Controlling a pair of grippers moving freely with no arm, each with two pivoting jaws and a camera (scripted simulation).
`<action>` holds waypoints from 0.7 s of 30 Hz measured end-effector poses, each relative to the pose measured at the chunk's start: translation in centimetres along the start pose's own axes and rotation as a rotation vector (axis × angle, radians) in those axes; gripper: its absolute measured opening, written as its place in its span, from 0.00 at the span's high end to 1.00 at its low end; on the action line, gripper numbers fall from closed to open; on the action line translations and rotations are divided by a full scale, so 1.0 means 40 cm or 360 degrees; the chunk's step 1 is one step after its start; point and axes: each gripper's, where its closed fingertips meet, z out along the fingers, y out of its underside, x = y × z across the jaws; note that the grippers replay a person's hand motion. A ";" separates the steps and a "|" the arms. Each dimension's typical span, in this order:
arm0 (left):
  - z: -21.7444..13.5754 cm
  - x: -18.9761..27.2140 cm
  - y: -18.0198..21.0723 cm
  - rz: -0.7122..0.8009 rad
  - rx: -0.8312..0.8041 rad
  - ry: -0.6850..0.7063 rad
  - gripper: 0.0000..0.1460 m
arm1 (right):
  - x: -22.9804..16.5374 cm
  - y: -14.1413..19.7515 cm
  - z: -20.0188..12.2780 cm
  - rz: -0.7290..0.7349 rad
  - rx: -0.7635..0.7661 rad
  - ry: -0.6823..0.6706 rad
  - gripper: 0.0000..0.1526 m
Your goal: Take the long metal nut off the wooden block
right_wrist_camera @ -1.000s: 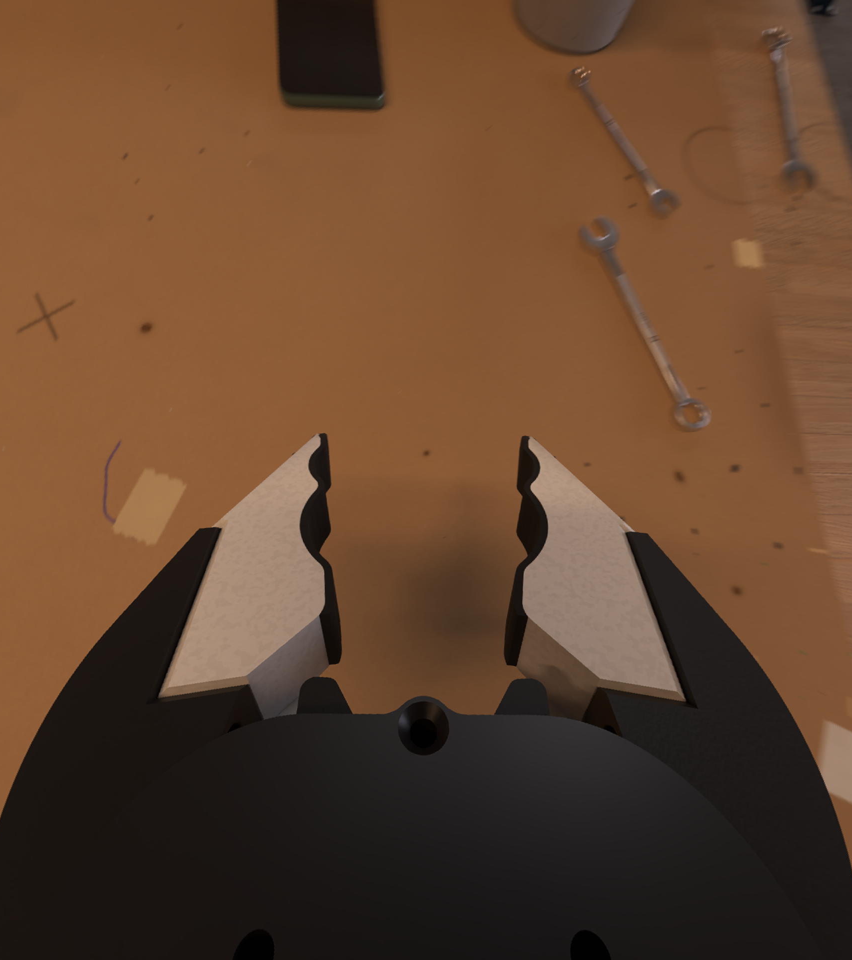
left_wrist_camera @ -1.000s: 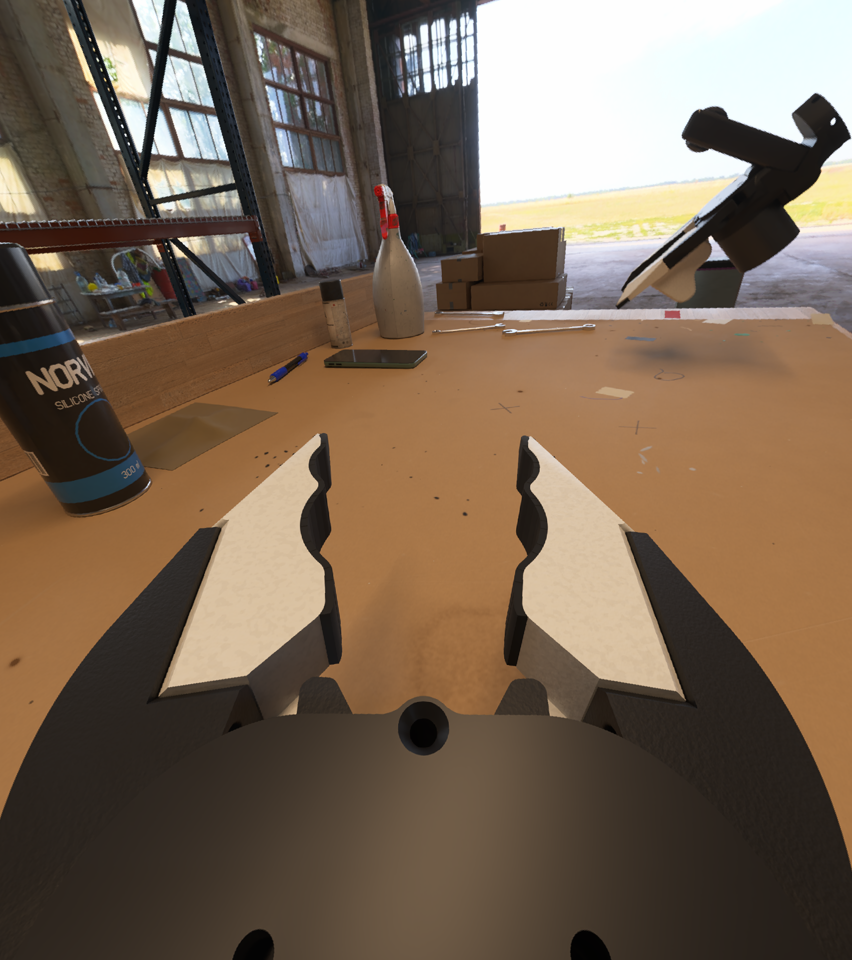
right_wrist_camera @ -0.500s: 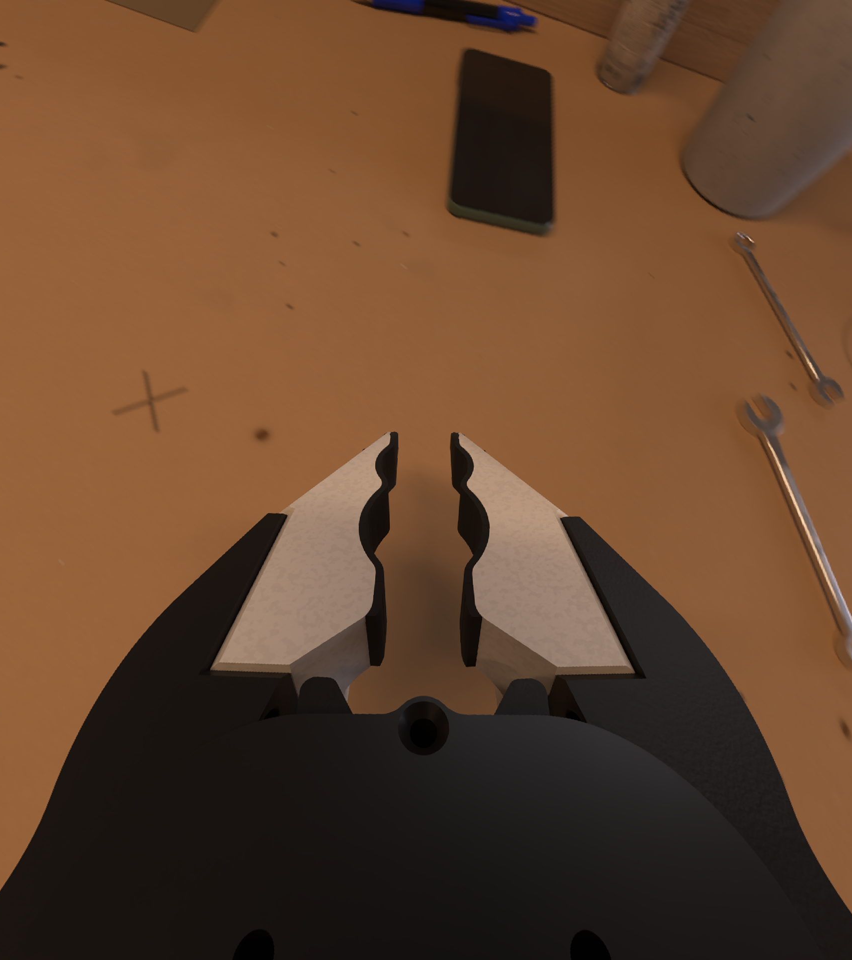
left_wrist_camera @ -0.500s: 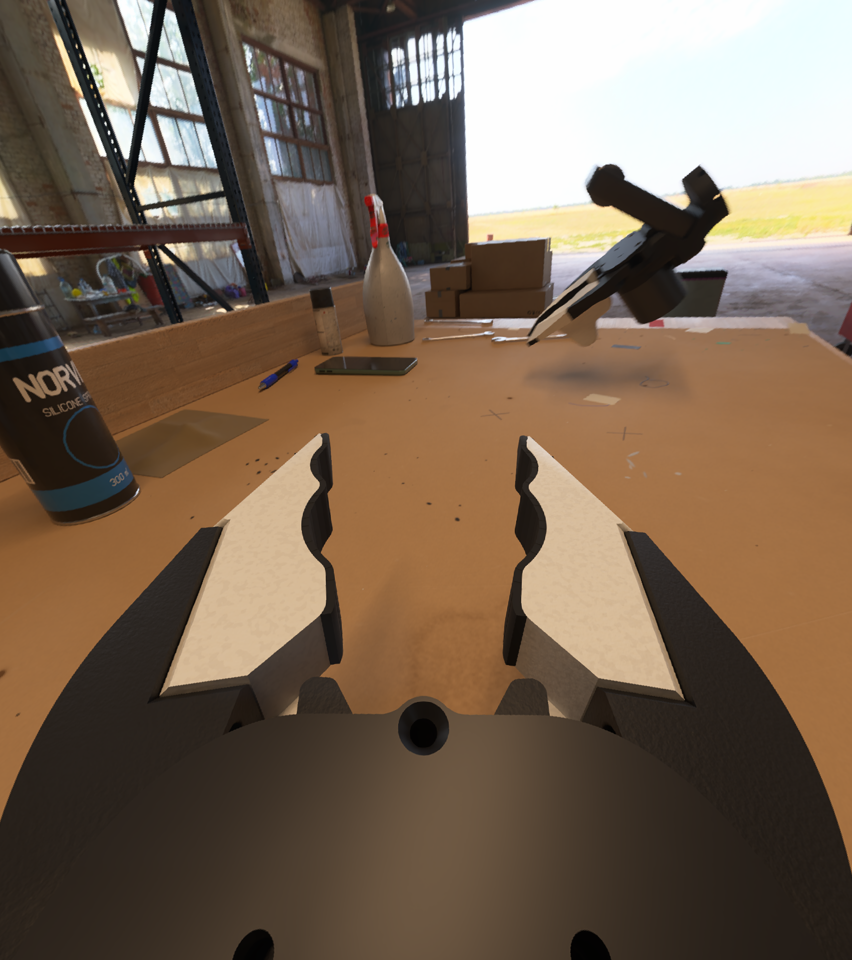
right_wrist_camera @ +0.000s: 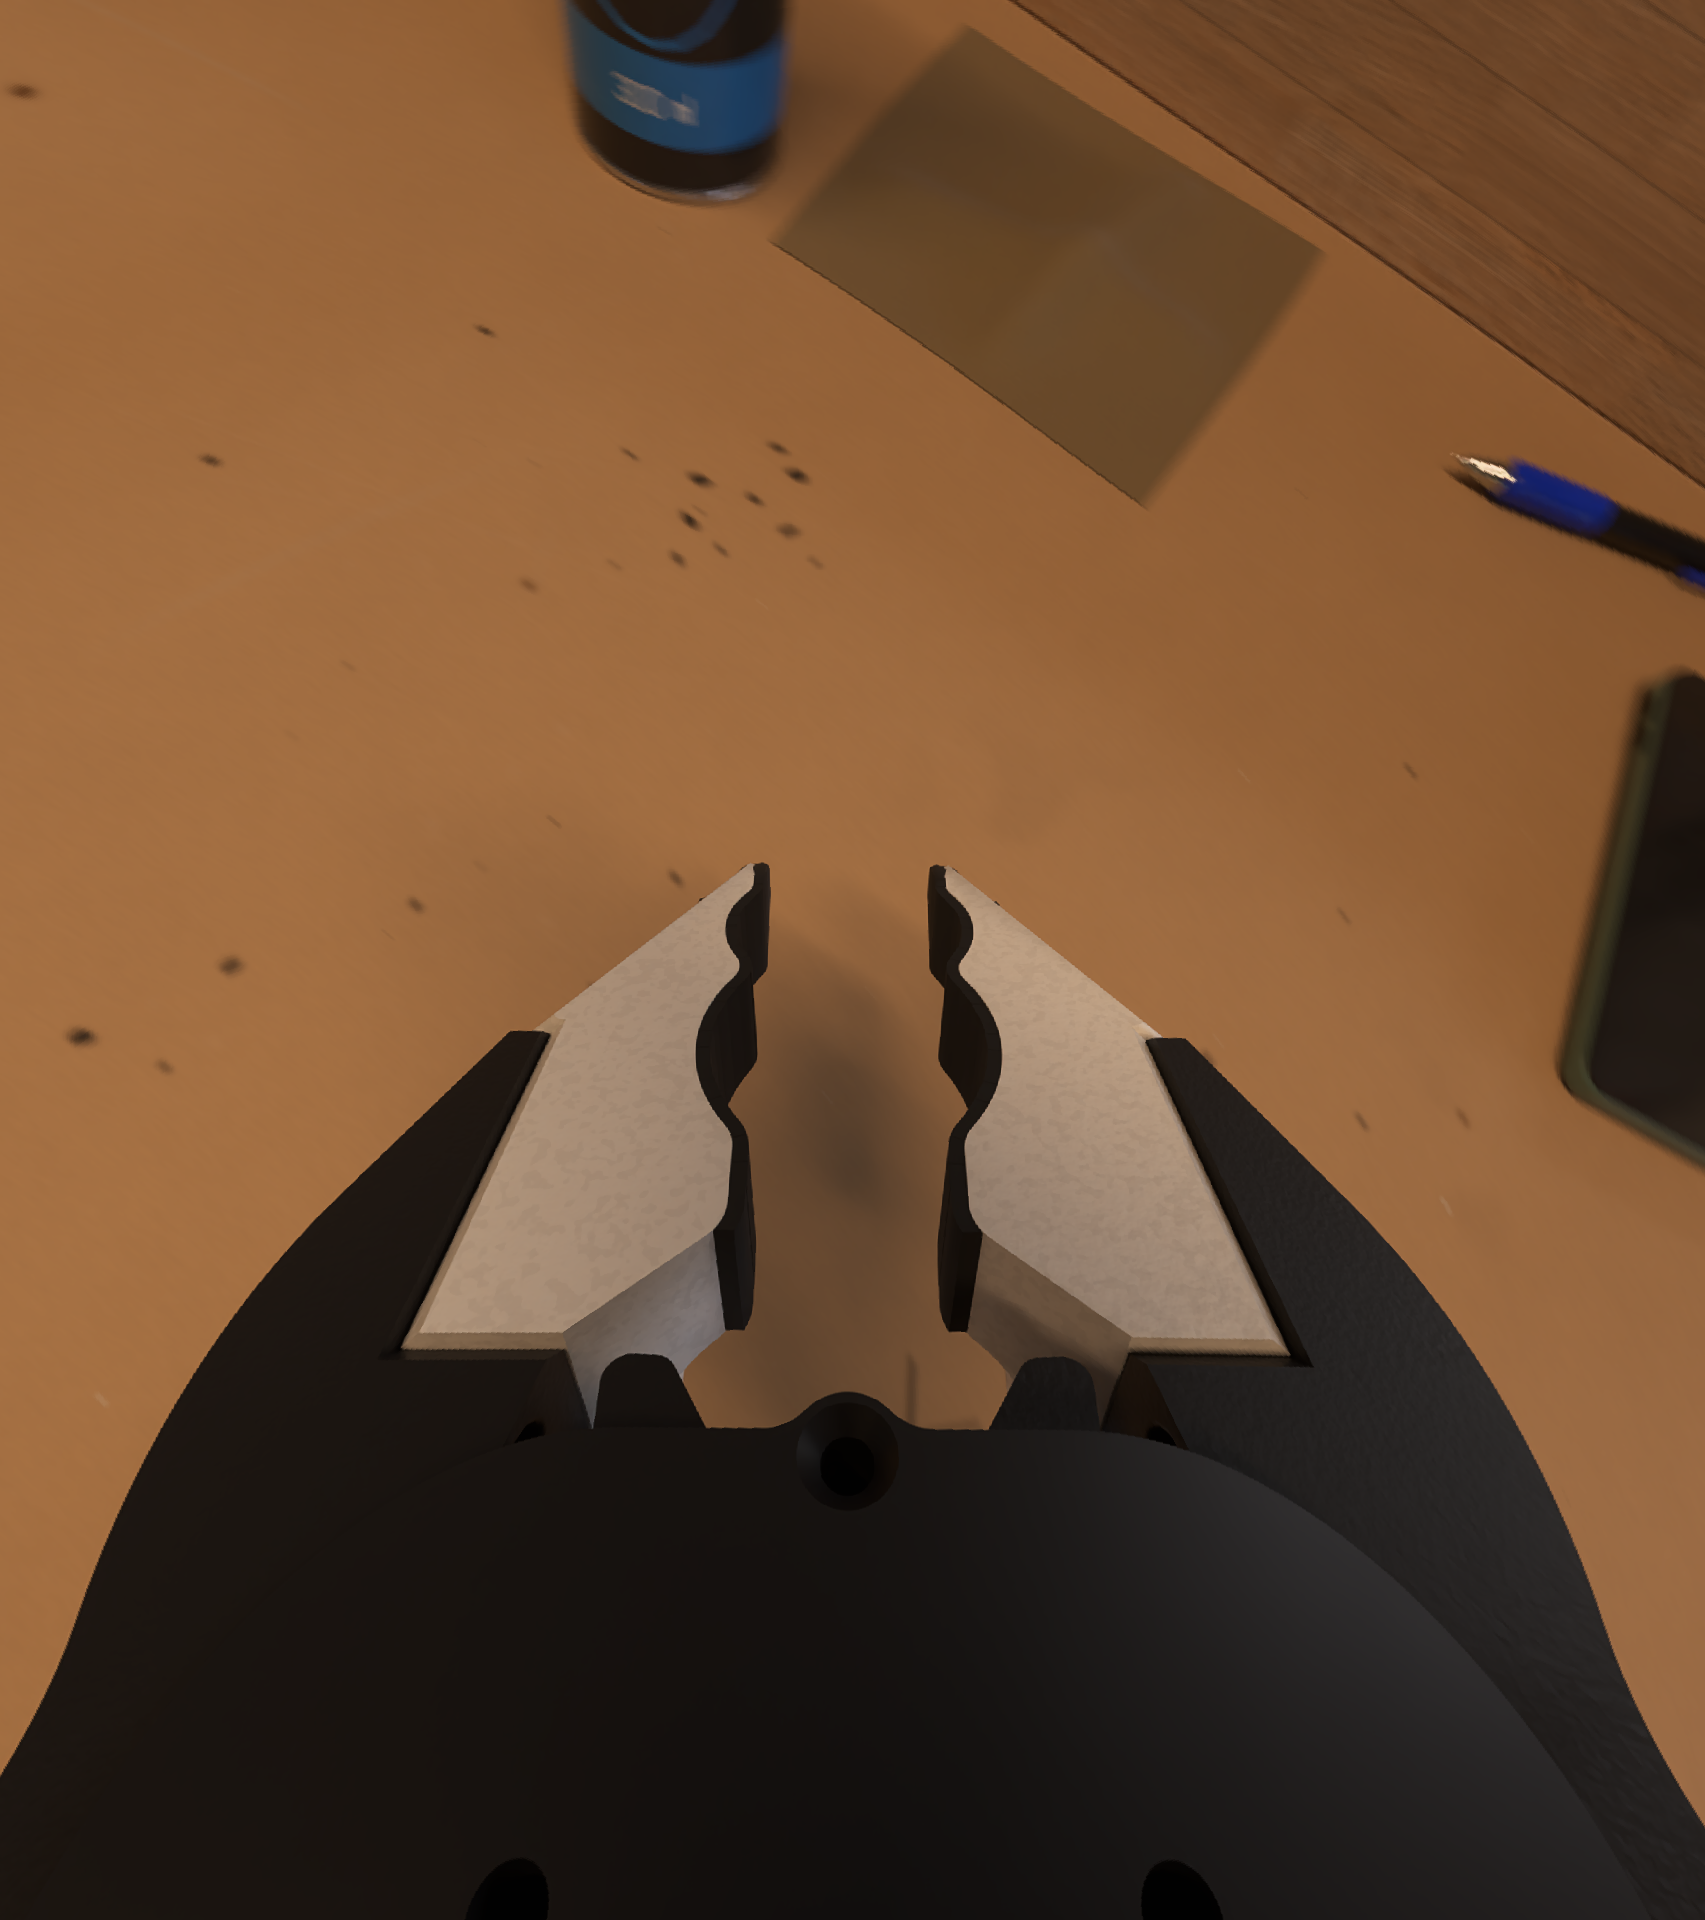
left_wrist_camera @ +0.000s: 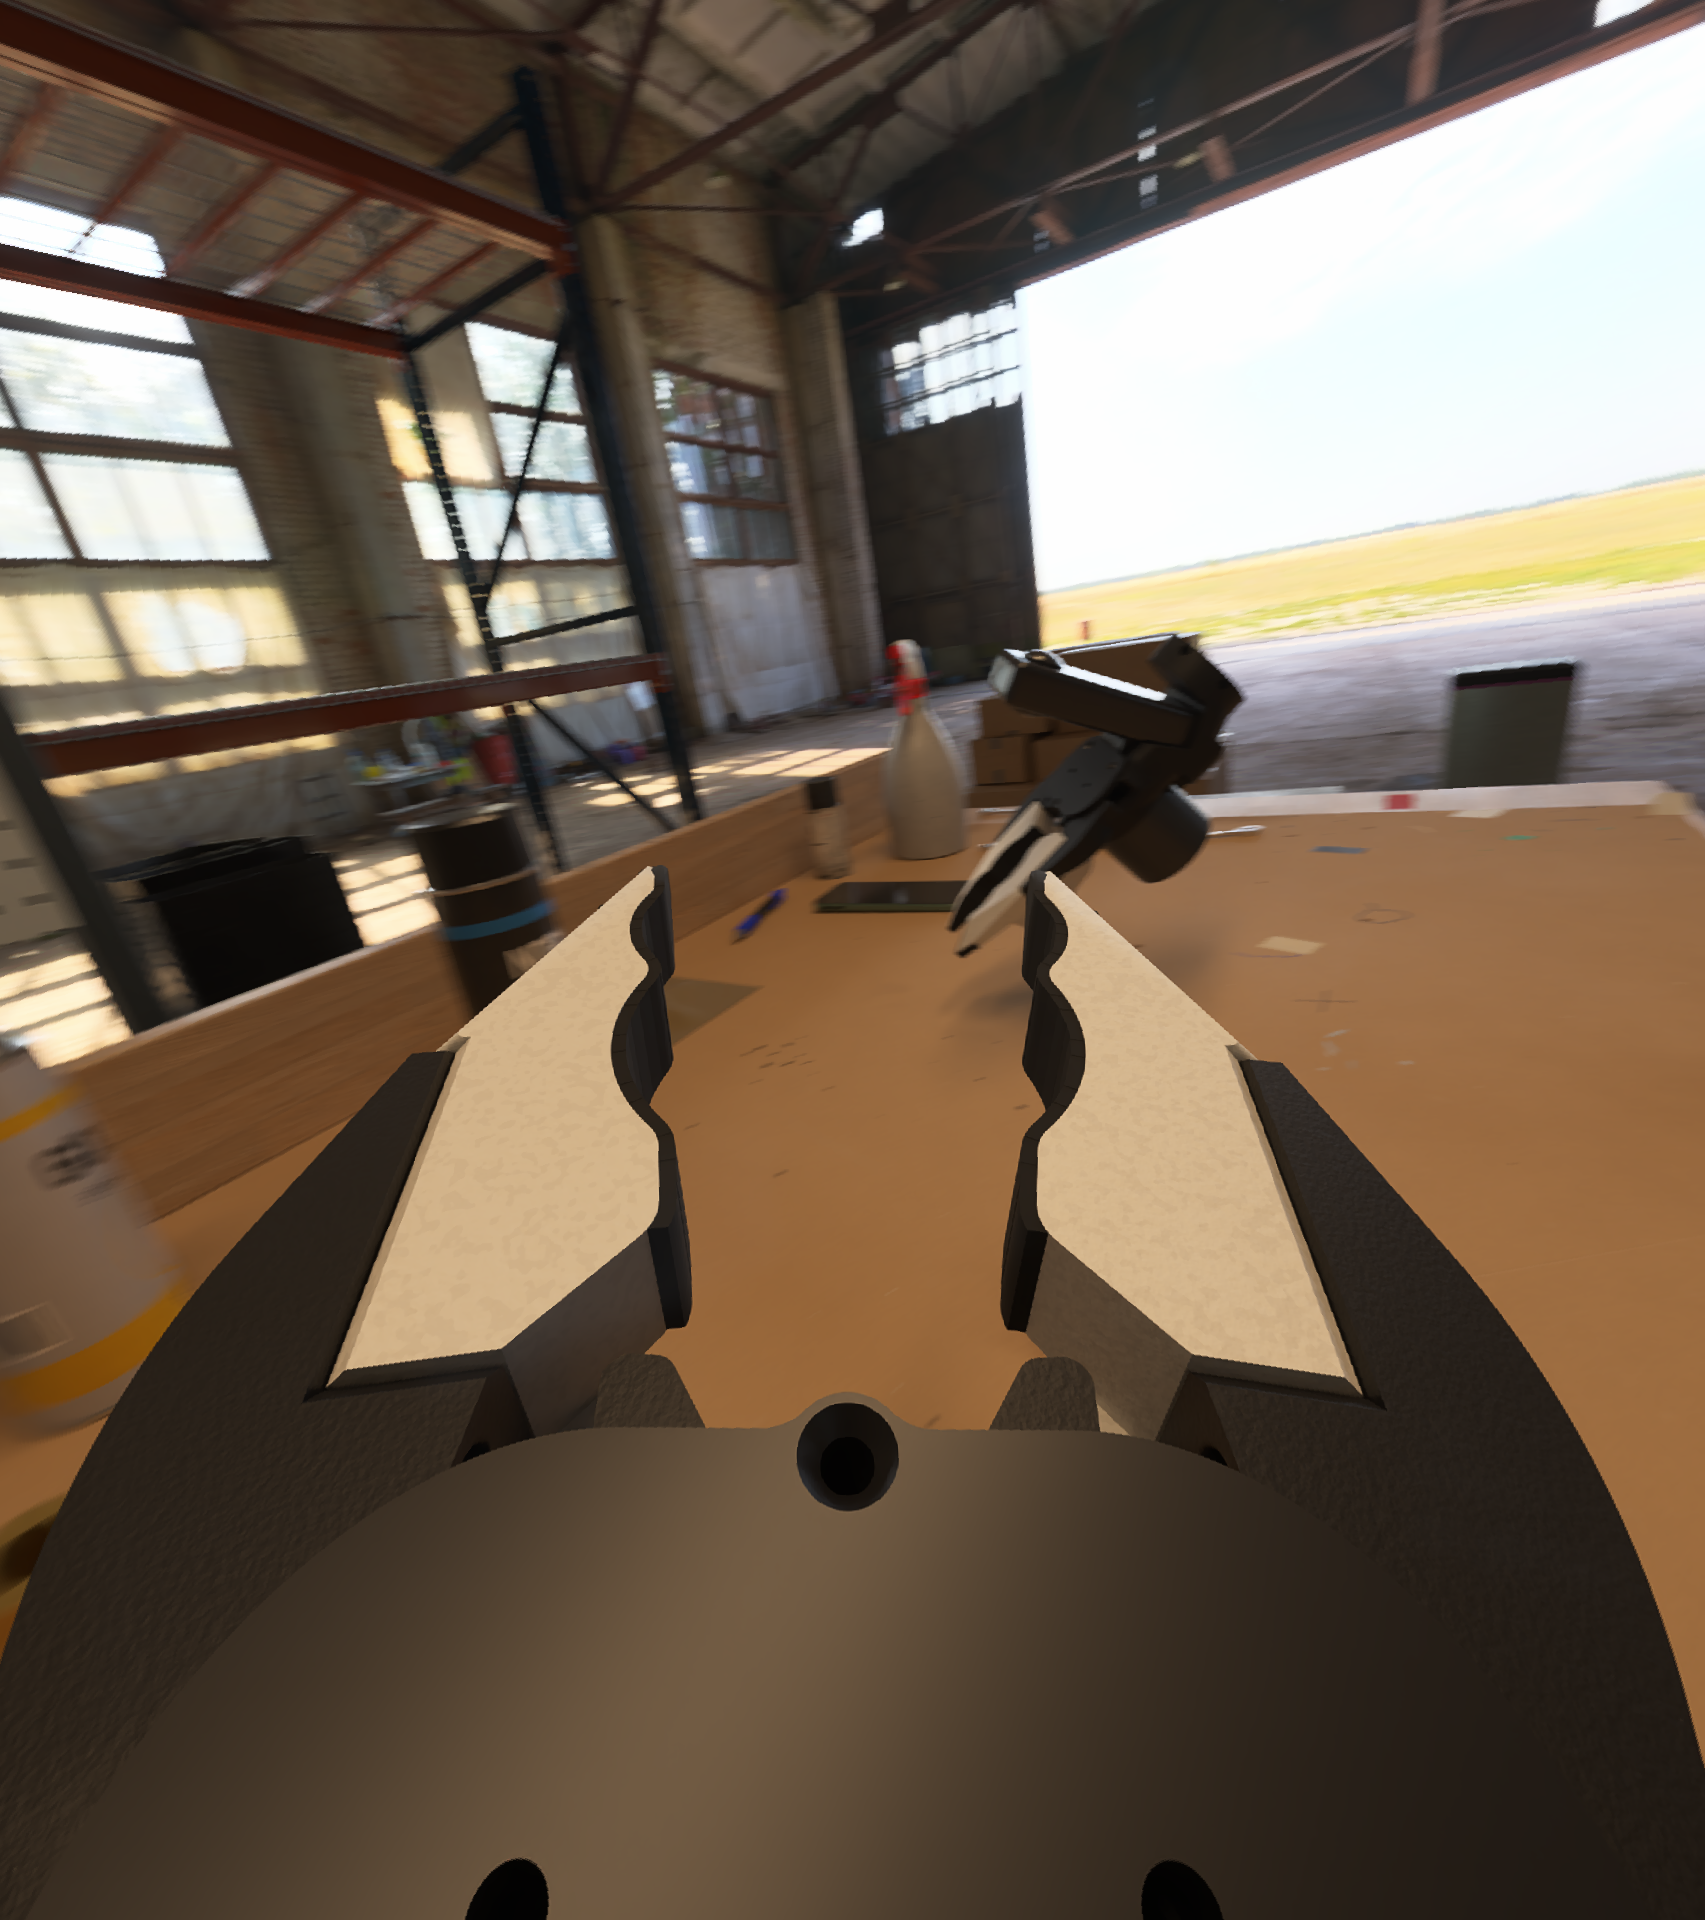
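Note:
Neither the long metal nut nor the wooden block shows in either view. My left gripper (left_wrist_camera: 846,883) is open and empty, held level above the brown tabletop (left_wrist_camera: 1347,1091). My right gripper (right_wrist_camera: 849,868) points down at the tabletop (right_wrist_camera: 308,675) with its jaws a narrow gap apart and nothing between them. It also shows in the left wrist view (left_wrist_camera: 973,935), hovering tilted over the far middle of the table.
A black and blue spray can (right_wrist_camera: 676,94), a flat dark sheet (right_wrist_camera: 1045,260), a blue pen (right_wrist_camera: 1637,535) and a black phone (right_wrist_camera: 1700,935) lie by the wooden side board (right_wrist_camera: 1554,156). A white can with a yellow band (left_wrist_camera: 17,1226) stands near left. A spray bottle (left_wrist_camera: 921,790) stands far back.
My right gripper has swept left from the wrenches to past the phone, its jaws narrowing and then widening slightly. My left gripper has shifted and tilted up; the white can has come into view.

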 end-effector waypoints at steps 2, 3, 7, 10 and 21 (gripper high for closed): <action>-0.078 -0.073 -0.020 0.0053 -0.0040 -0.0181 0.54 | -0.049 -0.044 0.034 -0.0059 -0.0007 -0.0052 0.79; -0.123 -0.119 -0.024 0.0073 -0.0077 -0.0321 0.54 | -0.073 -0.064 0.050 -0.0088 -0.0012 -0.0072 0.79; -0.367 -0.325 0.006 0.0126 -0.0370 -0.1126 0.54 | -0.173 -0.144 0.111 -0.0200 -0.0039 -0.0147 0.79; -0.546 -0.415 0.052 0.0128 -0.0609 -0.1604 0.53 | -0.242 -0.199 0.153 -0.0248 -0.0038 -0.0213 0.78; -0.701 -0.481 0.262 -0.0364 -0.0938 -0.1769 0.48 | -0.468 -0.439 0.166 -0.0061 0.0674 -0.0636 0.42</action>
